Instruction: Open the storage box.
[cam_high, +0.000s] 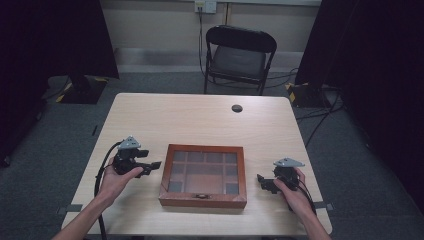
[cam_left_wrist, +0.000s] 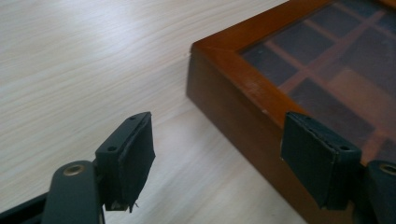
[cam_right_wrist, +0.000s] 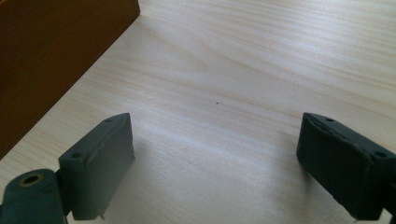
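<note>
A brown wooden box (cam_high: 203, 175) with a glass lid over several compartments lies shut near the table's front edge, a small metal clasp (cam_high: 201, 196) on its front wall. My left gripper (cam_high: 153, 166) is held just left of the box, open, its tips close to the box's left wall. In the left gripper view the box's corner (cam_left_wrist: 219, 60) stands beyond the spread jaws (cam_left_wrist: 219, 158), nothing between them. My right gripper (cam_high: 261, 181) is held to the right of the box, open and apart from it. In the right gripper view the box wall (cam_right_wrist: 51, 51) rises at the upper left.
The light wooden table (cam_high: 200, 120) has a round cable hole (cam_high: 237, 108) at the back. A black folding chair (cam_high: 239, 57) stands behind the table. Dark curtains hang at both sides, with cables on the floor at the right.
</note>
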